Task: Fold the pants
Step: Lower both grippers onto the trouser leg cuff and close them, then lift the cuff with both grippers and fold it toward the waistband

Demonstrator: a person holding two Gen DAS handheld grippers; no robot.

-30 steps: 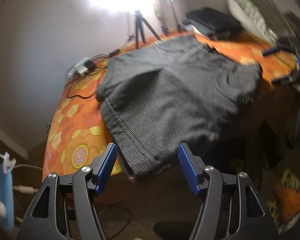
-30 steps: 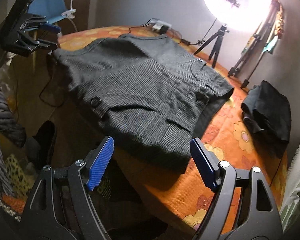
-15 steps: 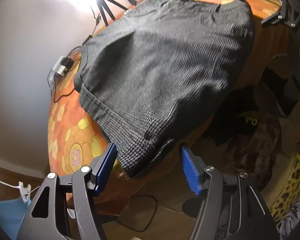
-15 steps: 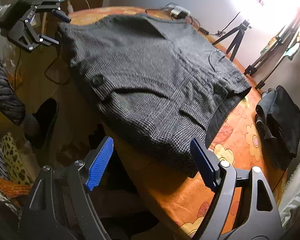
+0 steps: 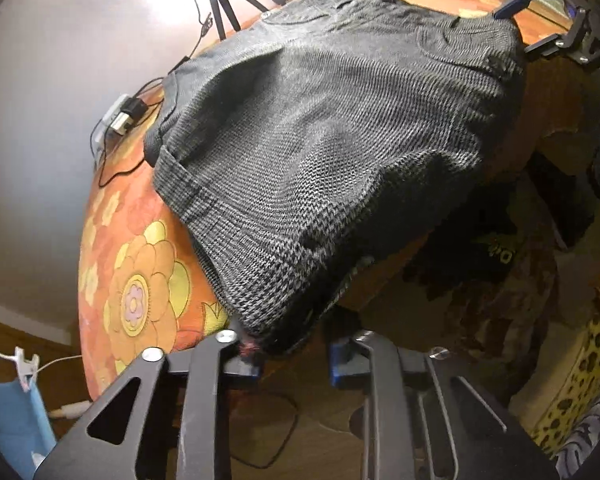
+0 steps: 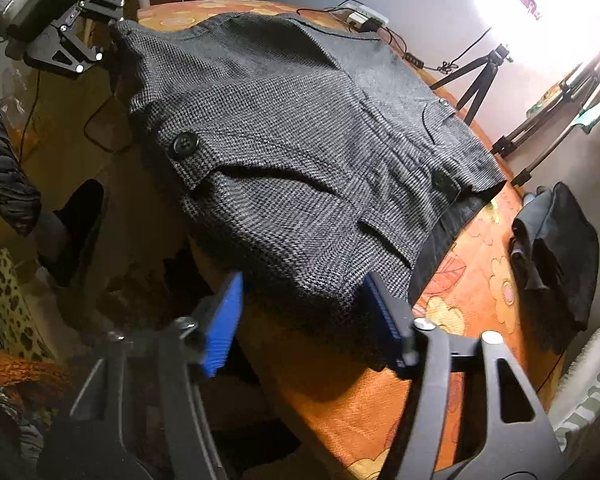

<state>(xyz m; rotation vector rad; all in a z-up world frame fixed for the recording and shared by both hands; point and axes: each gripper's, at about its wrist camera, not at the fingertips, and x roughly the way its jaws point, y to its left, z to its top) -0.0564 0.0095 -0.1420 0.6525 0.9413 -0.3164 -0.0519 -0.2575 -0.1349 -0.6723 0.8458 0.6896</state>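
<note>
Grey houndstooth pants (image 5: 332, 128) lie spread on an orange flowered table (image 5: 132, 280), one side hanging over its near edge. My left gripper (image 5: 294, 360) has the hem corner of the pants between its jaws, which stand partly closed around it. My right gripper (image 6: 304, 316) is open at the waist corner of the pants (image 6: 300, 184), its blue pads on either side of the overhanging edge. Each gripper also shows in the other's view, the right one (image 5: 556, 12) and the left one (image 6: 72, 32).
A folded dark garment (image 6: 556, 240) lies on the table to the right. Tripods (image 6: 480, 76) and a bright ring light stand at the far edge. A power strip with cables (image 5: 120, 120) lies by the wall. Clothes are piled on the floor (image 5: 500, 280).
Both grippers have moved in to the overhanging edge of the pants. The left gripper's jaws have narrowed around the hem corner. The right gripper's jaws now straddle the waist corner.
</note>
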